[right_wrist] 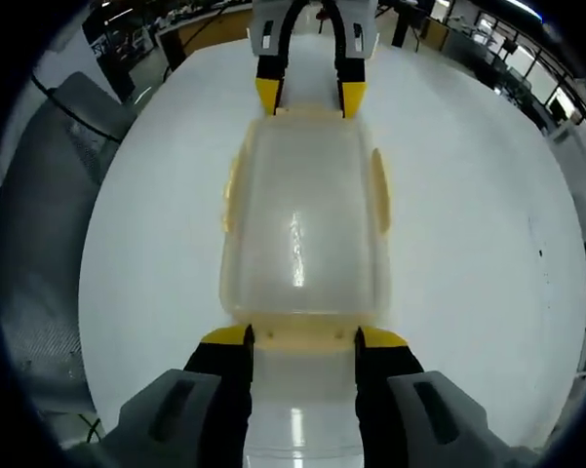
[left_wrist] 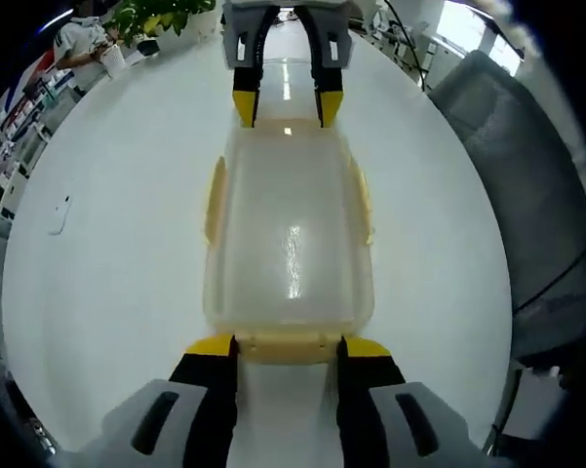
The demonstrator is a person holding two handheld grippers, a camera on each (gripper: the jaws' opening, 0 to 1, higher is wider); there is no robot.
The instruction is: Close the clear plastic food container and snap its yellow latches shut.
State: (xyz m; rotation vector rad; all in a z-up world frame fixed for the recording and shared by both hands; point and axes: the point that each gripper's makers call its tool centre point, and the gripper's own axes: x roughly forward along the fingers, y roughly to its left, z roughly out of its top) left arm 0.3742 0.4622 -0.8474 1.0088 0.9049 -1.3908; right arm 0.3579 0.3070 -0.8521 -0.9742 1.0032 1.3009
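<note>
- Clear plastic container [left_wrist: 291, 244] lies lengthwise on a white round table [left_wrist: 107, 253], its lid down over the body; in the right gripper view the same container [right_wrist: 302, 234] runs away from the camera along the middle of the table [right_wrist: 468, 244].
- Yellow latches sit on its edges: in the left gripper view one on the left long side [left_wrist: 215, 200], one on the right long side [left_wrist: 362, 200], and one along the near short end [left_wrist: 289, 343].
- Left gripper [left_wrist: 289, 346] stands at the near short end of the container; its yellow-tipped jaws are apart, one on either side of the near latch; whether they press it cannot be told.
- Right gripper [right_wrist: 303, 336] stands at the opposite short end, jaws likewise spread to about the width of that end's latch [right_wrist: 302, 334]; contact cannot be told.
- Each gripper appears at the far end in the other's view: the right one [left_wrist: 288, 105] in the left gripper view, the left one [right_wrist: 309, 97] in the right gripper view, tips at the container's far edge.
- A grey chair [left_wrist: 507, 185] stands beside the table; a leafy plant [left_wrist: 161, 15] and a person [left_wrist: 83, 44] are beyond the far edge.
</note>
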